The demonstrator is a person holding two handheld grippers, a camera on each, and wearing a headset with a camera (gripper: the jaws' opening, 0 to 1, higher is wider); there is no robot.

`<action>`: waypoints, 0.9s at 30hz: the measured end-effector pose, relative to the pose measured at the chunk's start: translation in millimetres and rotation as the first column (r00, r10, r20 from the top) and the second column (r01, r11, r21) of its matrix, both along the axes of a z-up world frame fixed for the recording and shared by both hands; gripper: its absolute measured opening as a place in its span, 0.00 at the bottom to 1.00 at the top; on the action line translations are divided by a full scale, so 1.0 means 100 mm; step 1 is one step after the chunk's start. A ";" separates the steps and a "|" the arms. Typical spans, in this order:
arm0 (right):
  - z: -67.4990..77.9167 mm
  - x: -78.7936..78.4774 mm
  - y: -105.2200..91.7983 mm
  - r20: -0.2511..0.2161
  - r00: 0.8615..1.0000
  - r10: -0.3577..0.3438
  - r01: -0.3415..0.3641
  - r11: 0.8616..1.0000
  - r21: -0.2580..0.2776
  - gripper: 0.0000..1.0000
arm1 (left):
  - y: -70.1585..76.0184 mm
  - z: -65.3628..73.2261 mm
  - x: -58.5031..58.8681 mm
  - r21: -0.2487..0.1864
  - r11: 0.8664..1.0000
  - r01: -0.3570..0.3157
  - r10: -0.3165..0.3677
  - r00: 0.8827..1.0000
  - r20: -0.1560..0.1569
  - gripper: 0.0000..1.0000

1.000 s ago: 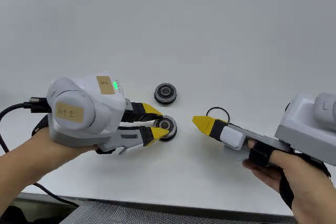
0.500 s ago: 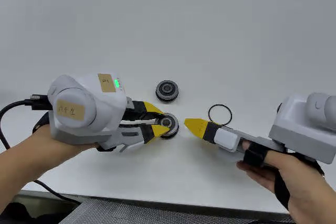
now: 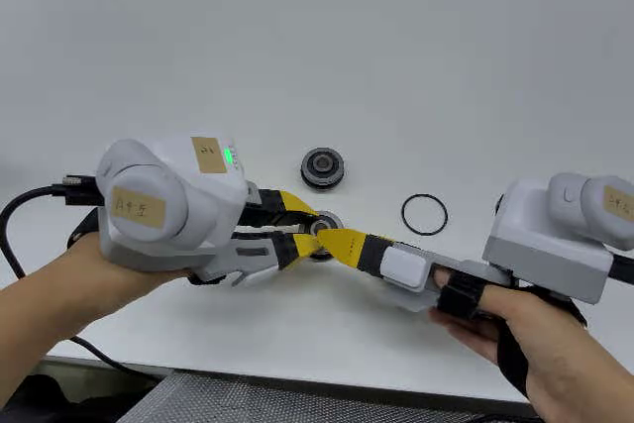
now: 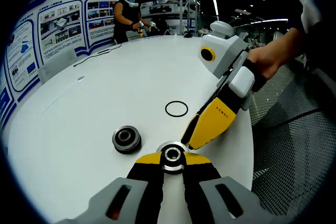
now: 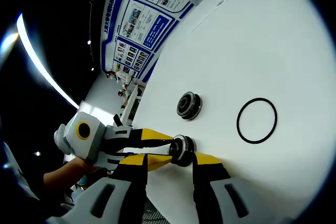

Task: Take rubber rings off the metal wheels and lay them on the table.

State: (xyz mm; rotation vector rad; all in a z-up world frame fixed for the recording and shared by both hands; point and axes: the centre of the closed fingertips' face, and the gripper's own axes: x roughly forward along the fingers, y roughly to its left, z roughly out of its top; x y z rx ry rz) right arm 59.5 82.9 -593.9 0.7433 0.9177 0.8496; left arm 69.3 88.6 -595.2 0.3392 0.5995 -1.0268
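My left gripper is shut on a metal wheel with a black rubber ring, just above the table; in the left gripper view the wheel sits between its yellow tips. From the right, my right gripper reaches the same wheel. Its jaws stand apart, one on either side of the wheel. A second wheel with its ring on lies farther back. One loose black rubber ring lies flat on the table to the right.
The white table stretches wide and bare behind the wheels. A black cable trails off the left gripper toward the near left edge. Across the room, a person stands at another table.
My right gripper has moved left from beside the loose ring until its tips meet the wheel in the left gripper. The left gripper has stayed shut on the wheel.
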 end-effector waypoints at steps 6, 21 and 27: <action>-0.03 -0.01 0.02 -0.022 1.000 0.000 0.001 1.000 0.012 0.37 | 0.00 0.00 0.00 0.006 1.000 0.004 -0.004 1.000 0.004 0.14; 0.01 0.01 0.03 -0.039 0.999 -0.024 0.026 0.998 0.049 0.35 | 0.02 -0.04 0.03 0.044 0.999 0.032 -0.034 0.999 0.026 0.13; 0.03 0.02 -0.01 -0.036 0.999 -0.034 0.036 0.998 0.052 0.31 | 0.03 -0.05 0.03 0.041 0.999 0.025 -0.026 0.999 0.023 0.13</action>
